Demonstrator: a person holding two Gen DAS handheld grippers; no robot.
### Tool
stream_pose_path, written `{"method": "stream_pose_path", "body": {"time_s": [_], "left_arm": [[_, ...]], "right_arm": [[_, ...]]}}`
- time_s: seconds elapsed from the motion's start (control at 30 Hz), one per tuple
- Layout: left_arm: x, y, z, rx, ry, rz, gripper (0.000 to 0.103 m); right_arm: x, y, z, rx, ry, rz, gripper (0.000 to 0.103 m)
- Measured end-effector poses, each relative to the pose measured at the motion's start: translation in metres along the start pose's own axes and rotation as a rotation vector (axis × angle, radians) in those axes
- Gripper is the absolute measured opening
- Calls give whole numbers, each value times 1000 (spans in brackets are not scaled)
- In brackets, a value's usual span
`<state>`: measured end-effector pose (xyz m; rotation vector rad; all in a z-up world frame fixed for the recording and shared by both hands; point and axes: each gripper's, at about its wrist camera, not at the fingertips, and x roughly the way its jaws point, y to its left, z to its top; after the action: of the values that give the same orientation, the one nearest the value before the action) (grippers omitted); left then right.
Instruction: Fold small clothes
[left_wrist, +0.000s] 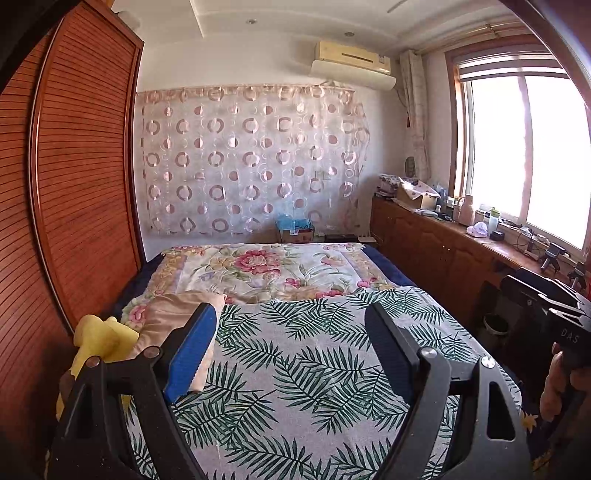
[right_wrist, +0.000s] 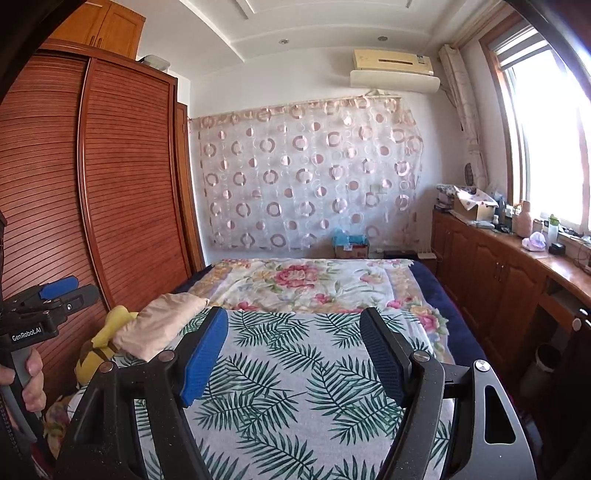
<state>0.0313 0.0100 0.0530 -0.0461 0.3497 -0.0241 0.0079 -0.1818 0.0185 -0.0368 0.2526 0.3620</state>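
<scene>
A beige garment (left_wrist: 173, 314) lies bunched at the left edge of the bed, on a palm-leaf sheet (left_wrist: 295, 369); it also shows in the right wrist view (right_wrist: 162, 325). A yellow garment (left_wrist: 101, 339) lies just left of it, also seen in the right wrist view (right_wrist: 110, 328). My left gripper (left_wrist: 291, 317) is open and empty, held above the sheet, its left finger beside the beige garment. My right gripper (right_wrist: 293, 321) is open and empty above the sheet, to the right of both garments.
A floral quilt (left_wrist: 266, 269) covers the far half of the bed. A wooden wardrobe (right_wrist: 122, 177) stands close on the left. A low wooden cabinet (right_wrist: 517, 273) with clutter runs along the right under the window. A bin (left_wrist: 496, 325) stands by the bed's right side.
</scene>
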Motion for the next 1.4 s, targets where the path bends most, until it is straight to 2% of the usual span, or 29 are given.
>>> {"method": "stream_pose_path", "body": {"time_s": [0.13, 1.4], "left_arm": [[-1, 1, 0, -3, 6, 1, 83], [-1, 3, 0, 0, 2, 4, 83]], "right_arm": [[11, -8, 3, 5, 4, 1, 76], [12, -25, 7, -2, 1, -3, 76]]}}
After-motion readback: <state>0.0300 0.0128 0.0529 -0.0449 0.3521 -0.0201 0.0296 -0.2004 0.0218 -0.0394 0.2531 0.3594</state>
